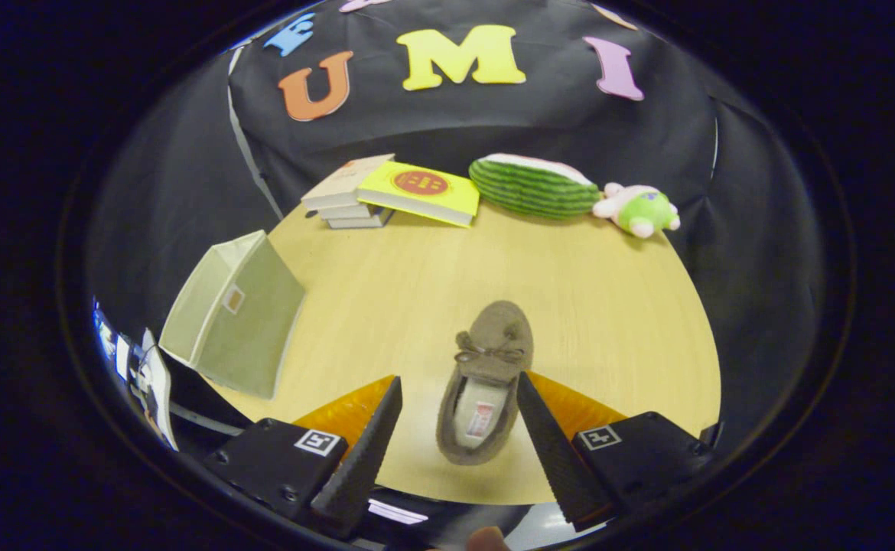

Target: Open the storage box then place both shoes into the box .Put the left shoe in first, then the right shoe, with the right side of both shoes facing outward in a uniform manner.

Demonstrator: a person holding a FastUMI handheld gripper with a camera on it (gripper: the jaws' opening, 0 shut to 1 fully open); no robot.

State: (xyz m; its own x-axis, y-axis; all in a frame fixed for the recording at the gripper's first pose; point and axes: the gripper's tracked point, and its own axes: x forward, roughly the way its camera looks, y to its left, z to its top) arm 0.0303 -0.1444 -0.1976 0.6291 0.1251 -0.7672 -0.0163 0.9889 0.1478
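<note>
A brown moccasin shoe (486,375) with a bow lies flat on the round wooden table (616,306), toe pointing away from me. Its heel half sits between the fingers of my gripper (459,386), which is open; both fingers stand clear of the shoe's sides. A pale green fabric storage box (237,314) rests at the table's left edge, left of and beyond my left finger. It lies tipped with its open mouth facing left, away from the shoe. I see one shoe only.
At the back of the table lies a stack of books (394,195) with a yellow one on top, a watermelon-shaped cushion (532,186) and a small green and pink plush toy (639,208). The wood between shoe and books is bare.
</note>
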